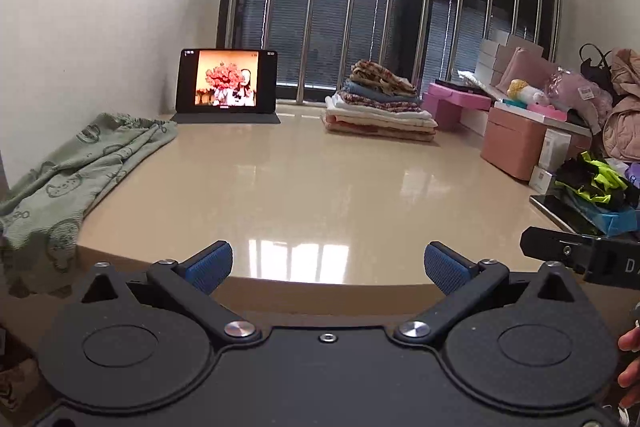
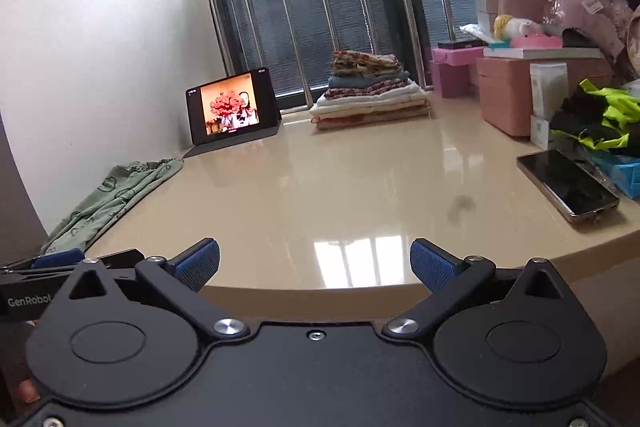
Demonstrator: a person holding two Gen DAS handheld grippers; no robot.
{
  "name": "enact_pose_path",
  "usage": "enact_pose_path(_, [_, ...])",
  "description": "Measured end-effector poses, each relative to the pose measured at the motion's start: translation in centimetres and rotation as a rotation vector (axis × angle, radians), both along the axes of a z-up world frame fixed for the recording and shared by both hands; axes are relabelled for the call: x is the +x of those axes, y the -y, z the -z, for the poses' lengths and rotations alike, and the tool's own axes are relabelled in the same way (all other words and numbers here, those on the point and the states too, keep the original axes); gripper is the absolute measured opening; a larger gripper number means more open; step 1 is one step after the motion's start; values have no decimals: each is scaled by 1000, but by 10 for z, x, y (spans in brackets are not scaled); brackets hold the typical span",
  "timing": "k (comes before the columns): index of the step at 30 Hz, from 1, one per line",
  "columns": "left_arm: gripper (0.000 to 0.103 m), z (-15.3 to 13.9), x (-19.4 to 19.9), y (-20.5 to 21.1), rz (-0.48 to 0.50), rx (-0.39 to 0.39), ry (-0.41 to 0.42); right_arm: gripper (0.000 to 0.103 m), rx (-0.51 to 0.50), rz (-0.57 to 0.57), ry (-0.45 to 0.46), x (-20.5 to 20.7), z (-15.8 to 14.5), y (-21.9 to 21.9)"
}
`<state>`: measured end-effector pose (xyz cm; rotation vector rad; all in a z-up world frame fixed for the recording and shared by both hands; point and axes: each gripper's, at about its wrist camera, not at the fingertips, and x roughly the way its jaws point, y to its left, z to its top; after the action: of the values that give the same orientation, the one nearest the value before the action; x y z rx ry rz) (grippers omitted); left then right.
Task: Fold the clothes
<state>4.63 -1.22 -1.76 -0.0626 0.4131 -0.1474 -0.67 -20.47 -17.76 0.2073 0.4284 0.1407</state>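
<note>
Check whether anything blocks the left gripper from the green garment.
Nothing visible does. The green garment lies at the table's left edge, ahead-left of the open left gripper, with bare tabletop between.

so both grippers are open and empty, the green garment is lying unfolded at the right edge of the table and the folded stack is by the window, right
Not quite: the green garment lies at the left edge of the table, as the left wrist view shows. The rest holds: the left gripper and right gripper are open and empty, and the folded stack sits by the window.
</note>
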Motion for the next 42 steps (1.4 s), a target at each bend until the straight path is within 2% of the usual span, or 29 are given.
enact_pose_path(6, [103, -10, -36, -2, -6, 9, 62, 103, -18, 16, 68, -33, -15, -2])
enact_pose_path(10, [103, -22, -49, 11, 39, 65, 100, 103, -44, 23, 131, -57, -31, -8])
enact_pose_path(13, [103, -23, -51, 19, 24, 97, 150, 103, -70, 1, 150, -53, -36, -11])
enact_pose_path(14, [103, -23, -51, 18, 11, 87, 154, 103, -70, 3, 149, -49, -37, -11])
enact_pose_path(17, [103, -24, -50, 12, -16, 53, 143, 103, -48, 30, 127, -43, -40, -4])
enact_pose_path(26, [103, -23, -52, 16, -16, 85, 150, 103, -64, 27, 115, -40, -44, -6])
enact_pose_path(42, [103, -19, -49, 13, -59, 81, 116, 103, -57, 27, 86, -39, -39, -8])
